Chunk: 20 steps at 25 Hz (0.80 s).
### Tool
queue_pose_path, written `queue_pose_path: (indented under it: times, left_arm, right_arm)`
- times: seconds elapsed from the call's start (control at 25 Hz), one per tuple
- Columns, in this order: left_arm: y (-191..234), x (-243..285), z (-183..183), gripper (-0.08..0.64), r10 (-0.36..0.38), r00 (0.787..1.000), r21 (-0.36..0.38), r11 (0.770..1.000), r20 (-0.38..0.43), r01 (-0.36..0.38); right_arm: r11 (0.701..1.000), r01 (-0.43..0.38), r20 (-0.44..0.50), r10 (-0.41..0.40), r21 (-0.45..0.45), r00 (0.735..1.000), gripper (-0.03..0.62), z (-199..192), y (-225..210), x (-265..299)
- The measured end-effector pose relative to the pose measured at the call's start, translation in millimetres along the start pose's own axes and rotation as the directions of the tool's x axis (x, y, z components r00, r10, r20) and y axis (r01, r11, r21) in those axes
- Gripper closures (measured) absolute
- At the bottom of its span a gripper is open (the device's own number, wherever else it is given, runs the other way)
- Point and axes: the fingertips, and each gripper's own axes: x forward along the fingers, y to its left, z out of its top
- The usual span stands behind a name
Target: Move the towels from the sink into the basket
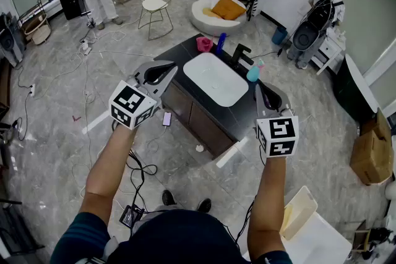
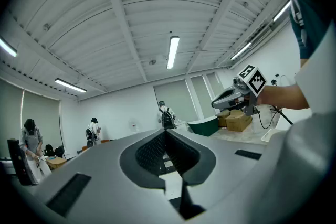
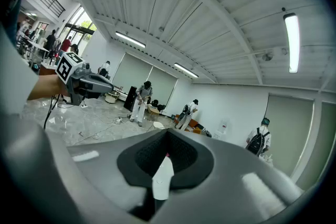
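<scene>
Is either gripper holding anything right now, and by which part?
Nothing is held. The left gripper and the right gripper are both shut and empty.

In the head view, the white oval sink (image 1: 215, 79) set in the dark desk (image 1: 183, 54) shows only a pale bowl, and whether a towel lies in it cannot be told. At 12 o'clock of the sink, a pink object (image 1: 204, 43) and a blue bottle (image 1: 220, 42) are too small to identify further, as is the teal bottle (image 1: 253, 73) at 3 o'clock. At 4 o'clock, the right forearm (image 1: 270, 207) covers one side of the cream plastic basket (image 1: 306, 204), whose contents are a yellowish blur. The right edge cuts off the brown cardboard box (image 1: 371, 151).
</scene>
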Motion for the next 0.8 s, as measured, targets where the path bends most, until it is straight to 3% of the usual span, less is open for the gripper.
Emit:
queue_pose_path:
  times: [0.8]
  left_arm:
    - [22,-4,-27,0.554,-0.047,0.999,-0.02,0.999,-0.008,0.047]
  right_arm:
    - [0.999,0.013,-0.006,-0.012,0.044,1.0,0.583,-5,27,26]
